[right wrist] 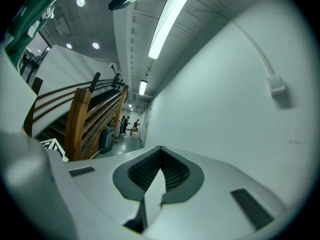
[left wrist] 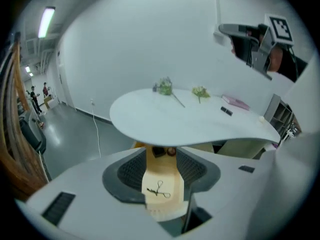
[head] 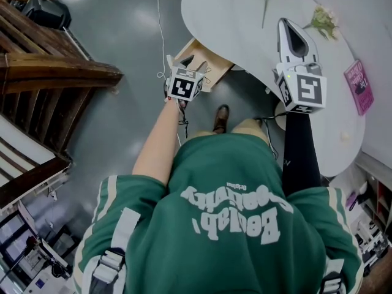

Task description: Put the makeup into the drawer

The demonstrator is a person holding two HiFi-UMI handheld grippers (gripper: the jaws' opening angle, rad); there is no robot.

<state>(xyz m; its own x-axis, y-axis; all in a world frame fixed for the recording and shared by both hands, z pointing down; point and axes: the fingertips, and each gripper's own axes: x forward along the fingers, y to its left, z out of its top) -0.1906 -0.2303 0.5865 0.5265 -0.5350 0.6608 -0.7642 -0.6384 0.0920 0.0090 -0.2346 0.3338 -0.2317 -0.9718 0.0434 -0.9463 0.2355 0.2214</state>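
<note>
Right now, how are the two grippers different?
The left gripper has its jaws apart, but the right gripper has its jaws shut. The left gripper tilts down toward the open drawer under the table, while the right gripper is held level above the table. Both grippers hold nothing.

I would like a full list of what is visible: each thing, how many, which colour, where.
table: one, white, ahead
drawer: one, pale wood, open under the table edge
eyelash curler: one, dark, on the drawer floor
small items: two, dark, at the drawer's back
flower sprigs: two, green, far on the table
book: one, pink, table's right end
staircase: one, brown, left
shoe: one, brown, on the floor
left gripper: one, white, open, near the drawer
right gripper: one, white, shut, empty, over the table
</note>
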